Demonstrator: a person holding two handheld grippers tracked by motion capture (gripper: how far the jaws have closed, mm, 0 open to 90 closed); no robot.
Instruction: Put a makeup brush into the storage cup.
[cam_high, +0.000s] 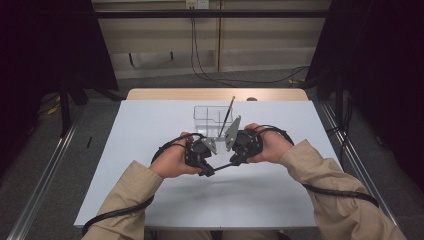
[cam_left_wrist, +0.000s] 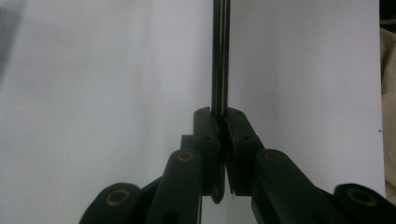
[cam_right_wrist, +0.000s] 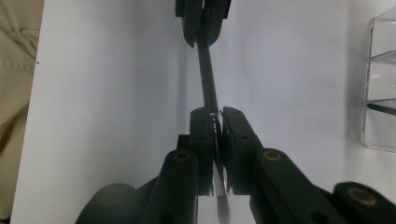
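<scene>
Nearest, both forearms in tan sleeves come over the near edge of the white table (cam_high: 125, 200), hands drawn close together above its middle. Left gripper (cam_left_wrist: 219, 114) and right gripper (cam_right_wrist: 215, 114) face each other, a thin dark pen (cam_high: 223, 166) spanning the short gap between them. Left gripper view: jaws closed narrow on one end of the pen, shaft (cam_left_wrist: 220, 56) running straight away from the tips. Right gripper view: jaws likewise pinched tight on the pen (cam_right_wrist: 208, 74), a pale metal end showing behind the pads; the far left gripper's jaws (cam_right_wrist: 203, 21) clamp the other end. Judgement: holding both ends at once suggests a two-handed action, pulling a cap off or passing the pen from one gripper to the other; cannot tell which. The pen is kept low and level above the table, probably for control. Farther back, a clear plastic holder (cam_high: 207, 120) with compartments stands on the table, a pencil (cam_high: 227, 110) leaning upright in it. Likely that holder is where this pen belongs. Beyond: table's wooden far edge, cables on the floor.
</scene>
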